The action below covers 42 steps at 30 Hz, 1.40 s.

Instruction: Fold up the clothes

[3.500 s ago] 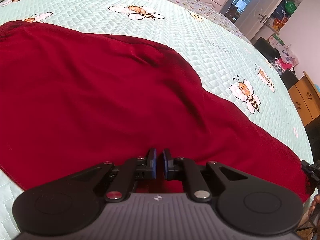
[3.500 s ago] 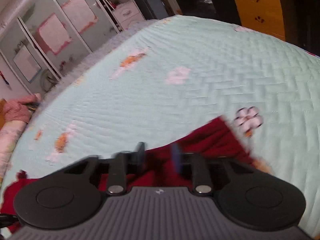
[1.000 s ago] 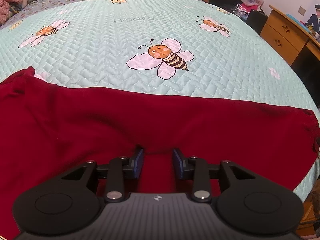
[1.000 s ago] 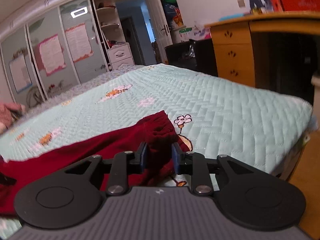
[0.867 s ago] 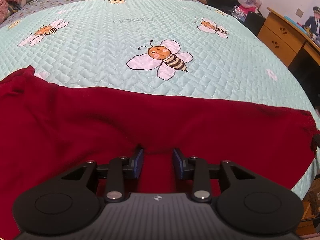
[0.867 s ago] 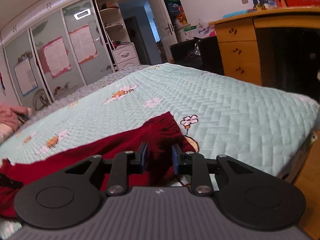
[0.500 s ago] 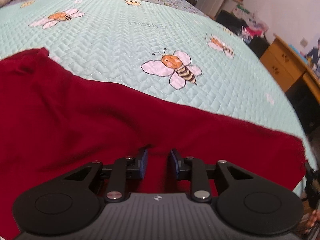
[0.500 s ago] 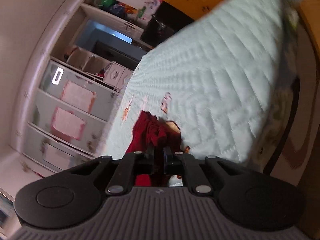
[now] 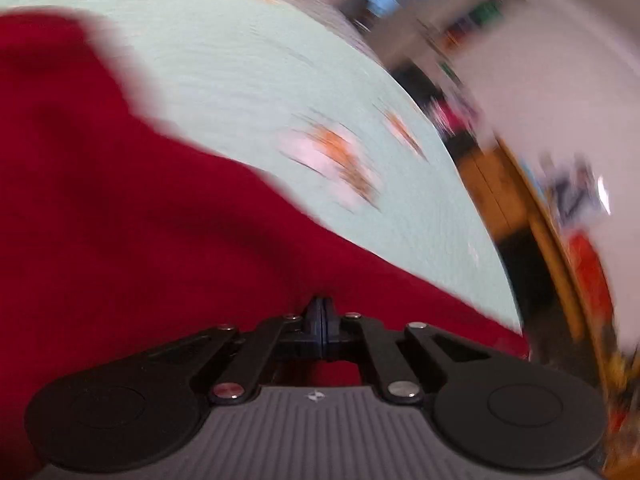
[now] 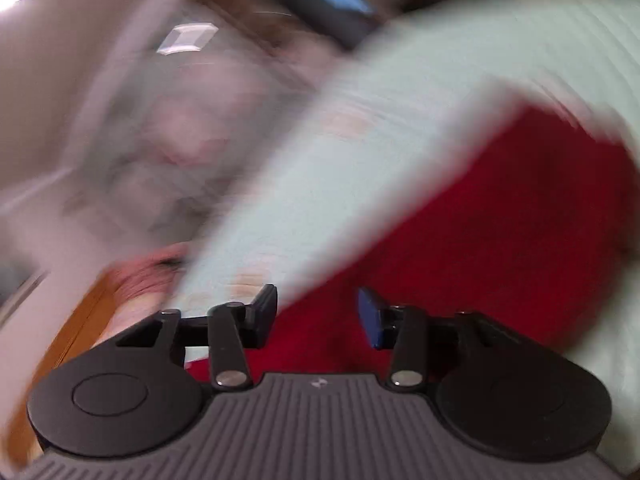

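The red garment (image 9: pixel 160 240) lies spread on the mint bedspread (image 9: pixel 260 80). The left gripper (image 9: pixel 322 320), open a second ago, has pinched shut on its near edge. The right gripper (image 10: pixel 318 312) (both views are blurred) now gapes over the cloth, holding nothing, so any fold would probably start left-handed.

— What kind of room was it?
— A bedroom in a home. A bed (image 9: pixel 248 80) with a pale green quilted cover printed with orange and white figures filled the view.
— Anything else?
— A blurred yellow-brown wooden cabinet (image 9: pixel 492 184) stood beside the bed.
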{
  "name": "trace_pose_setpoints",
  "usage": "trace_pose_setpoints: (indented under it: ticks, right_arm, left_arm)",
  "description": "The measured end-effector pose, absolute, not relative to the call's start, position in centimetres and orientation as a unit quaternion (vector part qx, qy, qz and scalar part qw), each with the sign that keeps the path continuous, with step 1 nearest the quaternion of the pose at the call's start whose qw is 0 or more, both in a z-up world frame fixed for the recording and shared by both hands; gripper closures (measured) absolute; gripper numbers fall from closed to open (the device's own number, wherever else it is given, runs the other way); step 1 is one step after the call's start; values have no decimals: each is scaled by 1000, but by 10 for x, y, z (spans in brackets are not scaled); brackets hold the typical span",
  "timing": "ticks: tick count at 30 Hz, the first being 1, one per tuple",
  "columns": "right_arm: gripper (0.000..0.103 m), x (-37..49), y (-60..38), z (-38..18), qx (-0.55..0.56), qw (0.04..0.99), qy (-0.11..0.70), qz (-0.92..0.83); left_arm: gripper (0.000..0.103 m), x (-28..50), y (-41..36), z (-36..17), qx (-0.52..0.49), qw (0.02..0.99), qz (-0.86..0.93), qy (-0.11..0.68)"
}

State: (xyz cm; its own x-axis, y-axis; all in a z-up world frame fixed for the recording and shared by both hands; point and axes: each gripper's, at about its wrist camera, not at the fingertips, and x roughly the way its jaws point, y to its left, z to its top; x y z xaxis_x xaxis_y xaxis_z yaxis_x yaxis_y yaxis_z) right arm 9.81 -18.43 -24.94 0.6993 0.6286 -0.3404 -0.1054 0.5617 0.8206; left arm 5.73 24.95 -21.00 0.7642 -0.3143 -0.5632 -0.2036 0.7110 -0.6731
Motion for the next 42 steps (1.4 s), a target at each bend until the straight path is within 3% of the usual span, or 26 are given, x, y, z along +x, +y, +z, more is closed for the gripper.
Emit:
trace_pose_setpoints:
  ticks: [2,4,7,10,11,13,14,17,19,23,26,27,29,31,35,37,41,42]
  right_arm:
    - [103,100,-188,-250,440,809,311,232]
    - [95,100,-175,-232,429,808,313,255]
    - [94,101,-155,-205,411,806,315,288]
    - [89,105,-107,-188,380,789,342,342]
    - [83,106,-86,-183,360,783,354,362]
    - [70,106,-33,-173,250,802,383,384]
    - [57,106,-7,-169,185,811,395,390]
    - [45,76,78,-179,-27,818,406,407]
    - [46,41,112,-171,-125,825,354,423]
    - [47,28,158,-139,-163,824,299,453]
    - [47,58,191,-128,-109,786,332,510]
    - [47,67,209,-131,-89,768,351,529]
    - [48,83,250,-144,-67,735,391,550]
    - [52,86,299,-166,-79,704,428,562]
    - [49,71,375,-179,-68,663,425,612]
    - [51,75,382,-173,-19,637,437,635]
    - [51,59,376,-140,-52,665,387,637]
    - [50,61,382,-140,-57,661,385,642]
  left_arm:
    - [100,43,278,-211,-401,854,-28,328]
    - [97,36,291,-211,-430,846,-43,313]
    - [72,38,282,-200,-447,846,-89,278]
    - [68,47,273,-192,-422,853,-129,278]
    - [68,48,278,-193,-413,858,-119,283]
    - [68,42,300,-203,-416,856,-85,294]
    - [68,36,315,-209,-425,853,-68,297]
    - [69,8,355,-217,-477,834,-59,272]
    - [62,-16,374,-207,-481,840,-55,244]
    - [44,-49,385,-196,-495,843,-86,192]
    - [44,-52,382,-201,-451,857,-45,244]
    - [46,-55,385,-206,-435,860,-15,266]
    - [91,-71,402,-218,-444,856,23,265]
    - [100,-91,424,-221,-461,848,80,249]
    - [100,-133,460,-208,-455,846,191,202]
    - [99,-148,466,-201,-456,840,230,185]
    - [65,-158,474,-196,-476,845,201,143]
    - [63,-161,475,-197,-473,847,198,137]
